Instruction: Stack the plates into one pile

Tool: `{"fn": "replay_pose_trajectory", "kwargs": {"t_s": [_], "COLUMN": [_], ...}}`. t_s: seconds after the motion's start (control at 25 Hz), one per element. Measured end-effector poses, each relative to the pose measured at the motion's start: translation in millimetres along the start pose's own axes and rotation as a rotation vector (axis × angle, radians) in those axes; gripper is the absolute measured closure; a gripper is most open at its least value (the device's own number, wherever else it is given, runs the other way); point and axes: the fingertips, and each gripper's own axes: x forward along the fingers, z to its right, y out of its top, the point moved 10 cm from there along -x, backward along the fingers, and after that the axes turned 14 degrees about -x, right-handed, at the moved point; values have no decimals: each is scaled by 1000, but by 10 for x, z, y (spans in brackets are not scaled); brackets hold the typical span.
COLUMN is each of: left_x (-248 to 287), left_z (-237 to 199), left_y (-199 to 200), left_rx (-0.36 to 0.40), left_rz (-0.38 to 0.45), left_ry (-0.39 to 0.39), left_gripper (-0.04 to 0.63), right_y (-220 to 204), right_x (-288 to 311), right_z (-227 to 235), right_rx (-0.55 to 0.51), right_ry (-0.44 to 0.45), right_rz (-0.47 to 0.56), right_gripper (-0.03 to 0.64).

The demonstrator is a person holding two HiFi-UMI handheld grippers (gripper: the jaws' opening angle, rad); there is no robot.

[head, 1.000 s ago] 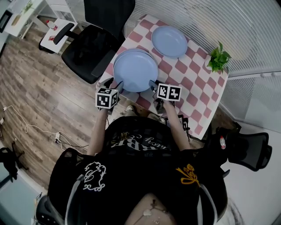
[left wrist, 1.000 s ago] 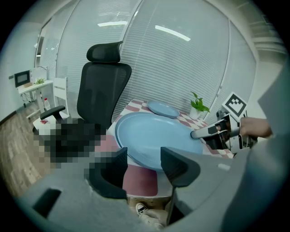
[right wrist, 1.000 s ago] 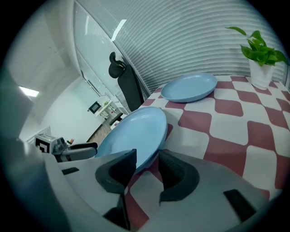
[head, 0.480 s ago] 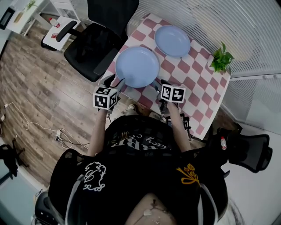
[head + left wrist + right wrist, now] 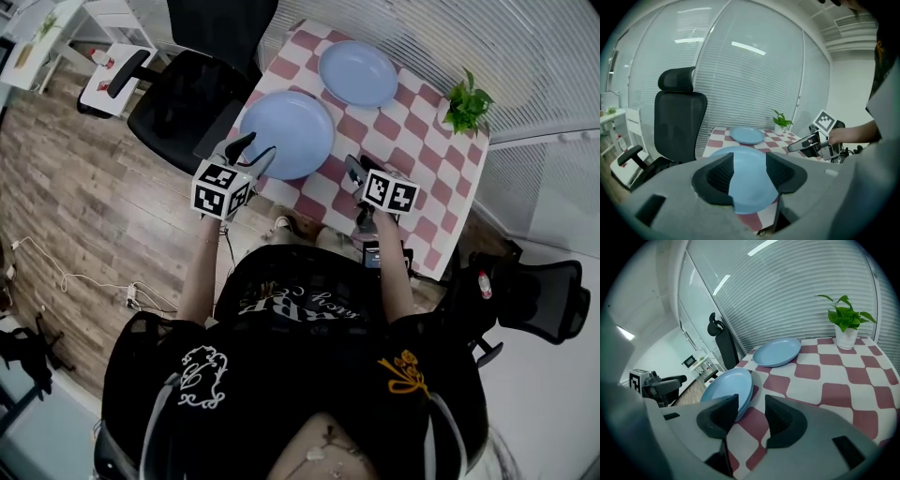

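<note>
Right side: bare checked table point(image 5: 436, 178) right of both plates; open passage
Between plates: strip of cloth separates near plate point(image 5: 286, 134) from far plate point(image 5: 358, 73)
Left flank: black chair point(image 5: 183, 108) just beside near plate
Far corner: plant point(image 5: 466, 108); blinds point(image 5: 441, 33) behind

Soft, cool daylight comes through the blinds point(image 5: 754, 70), with strip-light reflections point(image 5: 747, 48) streaked across them. Shadows are faint; a thin one edges the nearer plate point(image 5: 729, 387) on the tabletop point(image 5: 825, 380). Both gripper views bulge, with dark corners; the left hand-held gripper point(image 5: 749, 171) and right hand-held gripper point(image 5: 750, 416) look blurred near the lens.
</note>
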Motion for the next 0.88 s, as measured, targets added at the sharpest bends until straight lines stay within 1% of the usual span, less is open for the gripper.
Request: {"fn": "replay_pose_trajectory", "kwargs": {"t_s": [0.2, 0.32, 0.44, 0.56, 0.72, 0.88], "left_x": [236, 490, 792, 1135, 1601, 2064], "left_z": [10, -15, -21, -3, -51, -203], "left_y": [378, 615, 851, 1051, 1167, 1190], "left_rx": [113, 159, 205, 252, 261, 237], "left_rz": [-1, -12, -38, -86, -160, -244], "left_ry": [-41, -60, -81, -99, -121, -107], "left_gripper": [371, 371, 371, 371, 371, 371], "right_y": [104, 220, 372, 520, 659, 768], "right_x": [-152, -171, -130, -46, 128, 337], "right_z": [252, 478, 738, 1001, 1301, 1558], "right_rx": [-13, -20, -17, 6, 55, 91], "right_ry": [-44, -69, -95, -115, -122, -125], "right_rz": [13, 25, 49, 64, 79, 79], "right_gripper": [458, 459, 459, 459, 458, 459]}}
